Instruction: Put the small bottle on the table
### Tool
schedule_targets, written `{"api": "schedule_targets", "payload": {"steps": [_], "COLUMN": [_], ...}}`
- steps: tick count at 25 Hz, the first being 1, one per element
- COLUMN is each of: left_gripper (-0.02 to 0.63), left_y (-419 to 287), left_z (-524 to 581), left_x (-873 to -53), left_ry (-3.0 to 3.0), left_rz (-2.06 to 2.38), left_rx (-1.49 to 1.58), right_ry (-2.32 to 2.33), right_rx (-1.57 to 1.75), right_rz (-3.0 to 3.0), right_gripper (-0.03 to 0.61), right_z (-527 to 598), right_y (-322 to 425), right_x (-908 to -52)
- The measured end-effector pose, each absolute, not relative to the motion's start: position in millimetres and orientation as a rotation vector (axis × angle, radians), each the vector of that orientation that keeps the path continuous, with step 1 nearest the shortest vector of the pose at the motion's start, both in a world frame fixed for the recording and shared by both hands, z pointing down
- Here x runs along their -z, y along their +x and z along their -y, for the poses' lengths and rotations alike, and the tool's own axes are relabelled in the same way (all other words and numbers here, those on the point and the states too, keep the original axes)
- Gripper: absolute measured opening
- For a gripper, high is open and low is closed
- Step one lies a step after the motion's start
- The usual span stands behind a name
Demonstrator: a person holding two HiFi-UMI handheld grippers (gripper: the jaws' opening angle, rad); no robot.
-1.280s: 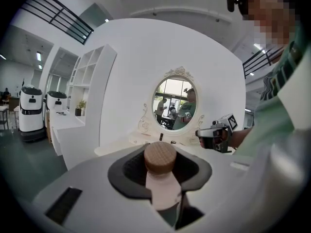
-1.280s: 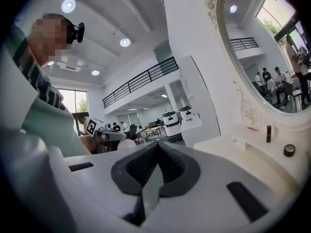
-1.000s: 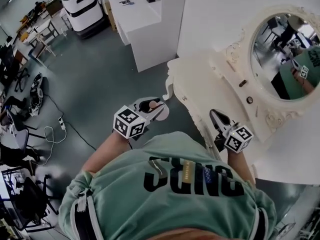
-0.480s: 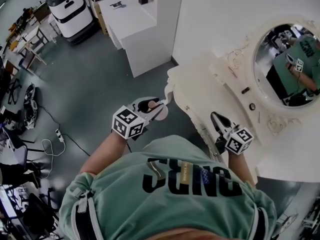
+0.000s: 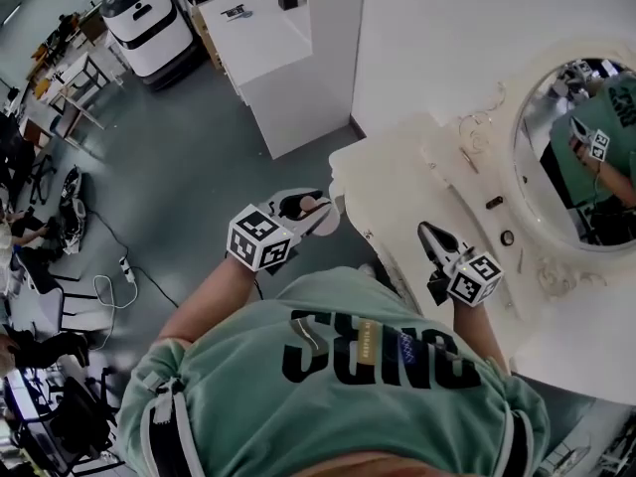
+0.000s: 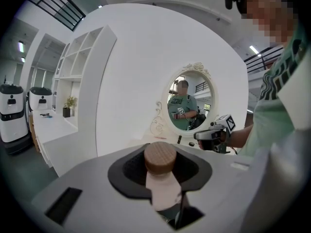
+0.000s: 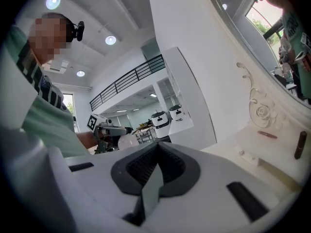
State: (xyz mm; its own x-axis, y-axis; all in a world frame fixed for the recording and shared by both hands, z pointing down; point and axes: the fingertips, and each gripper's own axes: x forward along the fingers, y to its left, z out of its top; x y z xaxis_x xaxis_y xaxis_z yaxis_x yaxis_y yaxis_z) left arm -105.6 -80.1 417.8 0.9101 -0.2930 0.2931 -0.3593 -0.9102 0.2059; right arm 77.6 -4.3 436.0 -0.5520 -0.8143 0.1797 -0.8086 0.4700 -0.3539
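Holding small bottle (image 6: 162, 177) in left gripper (image 5: 316, 207), cap forward, seemingly just off table (image 5: 397, 167) edge, ready for set-down. Right gripper (image 5: 428, 234) closed empty, parked clear.

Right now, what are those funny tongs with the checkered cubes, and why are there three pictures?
They are two hand-held grippers, squeezed by a person in a green shirt; the cubes are part of them. One picture comes from a camera on the person's head, looking down. The other two come from little cameras riding on each gripper. The left gripper pinches a small pink bottle with a round brown cap. The right gripper is closed with nothing in it. In front stands a white dressing table with an oval mirror. A few small dark things lie near the mirror, too small to name.
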Motion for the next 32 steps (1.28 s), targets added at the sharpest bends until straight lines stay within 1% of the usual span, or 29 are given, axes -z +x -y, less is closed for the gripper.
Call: {"api": "schedule_targets", "payload": {"steps": [8, 12, 18, 23, 32], "left_gripper": [0.115, 0.115, 0.115, 0.115, 0.115], "left_y": [-17, 19, 38, 49, 67], "left_z": [142, 169, 199, 215, 248], "left_x": [-430, -444, -464, -475, -471], "left_ry": [2.768, 2.751, 2.754, 2.819, 2.850], "left_rz": [0.558, 0.565, 0.503, 0.395, 0.321], "left_rx": [-0.419, -0.487, -0.535, -0.538, -0.519], "right_ry": [-1.367, -1.308, -1.336, -1.447, -1.643], "right_rx": [0.658, 0.661, 0.704, 0.697, 0.550], "right_rz": [-2.692, -2.696, -2.689, -2.669, -2.699], "right_gripper": [-0.012, -0.012, -0.012, -0.012, -0.012], "right_z": [78, 107, 137, 153, 181], "right_y": [157, 178, 176, 167, 164], "right_x": [-451, -460, -480, -482, -476]}}
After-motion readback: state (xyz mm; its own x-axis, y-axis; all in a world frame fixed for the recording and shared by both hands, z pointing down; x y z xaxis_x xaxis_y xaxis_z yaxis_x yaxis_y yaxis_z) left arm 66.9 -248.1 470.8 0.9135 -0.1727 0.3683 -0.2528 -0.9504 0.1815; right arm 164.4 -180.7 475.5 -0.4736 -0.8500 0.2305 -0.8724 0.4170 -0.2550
